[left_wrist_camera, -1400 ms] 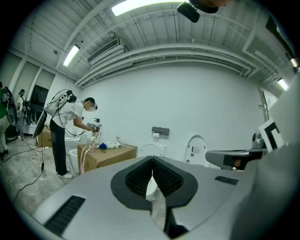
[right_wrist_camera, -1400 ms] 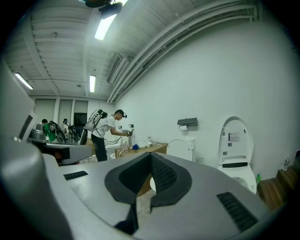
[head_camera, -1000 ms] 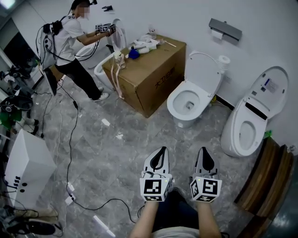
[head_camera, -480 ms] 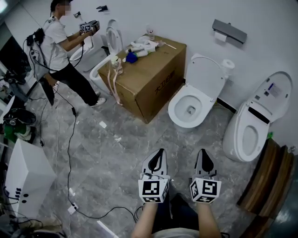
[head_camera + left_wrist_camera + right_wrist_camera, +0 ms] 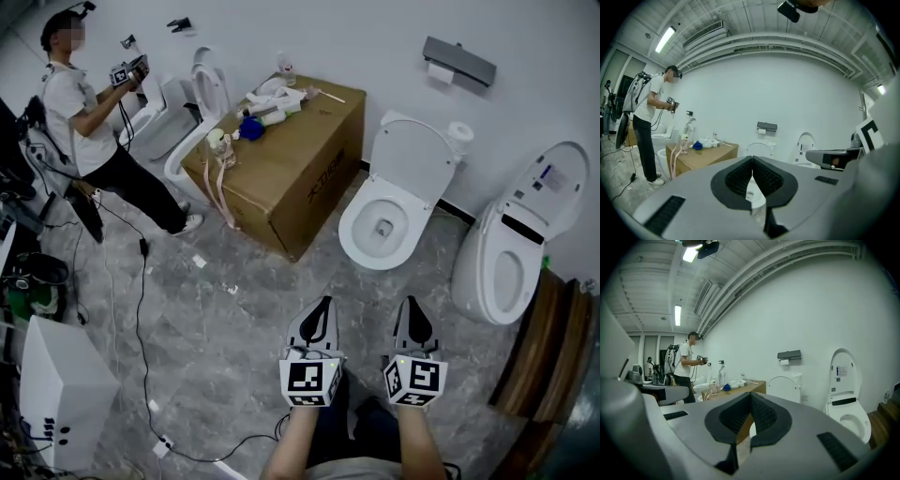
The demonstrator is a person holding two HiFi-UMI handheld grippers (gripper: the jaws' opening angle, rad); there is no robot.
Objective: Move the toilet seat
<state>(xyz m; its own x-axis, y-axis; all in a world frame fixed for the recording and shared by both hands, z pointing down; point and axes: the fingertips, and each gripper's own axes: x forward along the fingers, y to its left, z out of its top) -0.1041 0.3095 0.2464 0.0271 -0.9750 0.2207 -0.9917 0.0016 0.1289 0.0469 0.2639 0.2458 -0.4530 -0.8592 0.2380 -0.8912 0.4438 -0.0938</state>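
Ahead of both grippers, well apart, lies the toilet seat (image 5: 352,231), slightly nearer the right gripper (image 5: 411,304) than the left gripper (image 5: 325,304); both pairs of jaws sit pressed together, empty.

Grey marbled floor (image 5: 234,319), and plenty stands on it: a big cardboard box (image 5: 300,159) against the wall, a white toilet (image 5: 384,225) just beside it with its lid up, and a second toilet (image 5: 502,272) further right, near the wooden steps (image 5: 534,366). A black cable (image 5: 139,309) snakes across the tiles past small white scraps (image 5: 200,262), and a white cabinet (image 5: 61,394) sits at the left.
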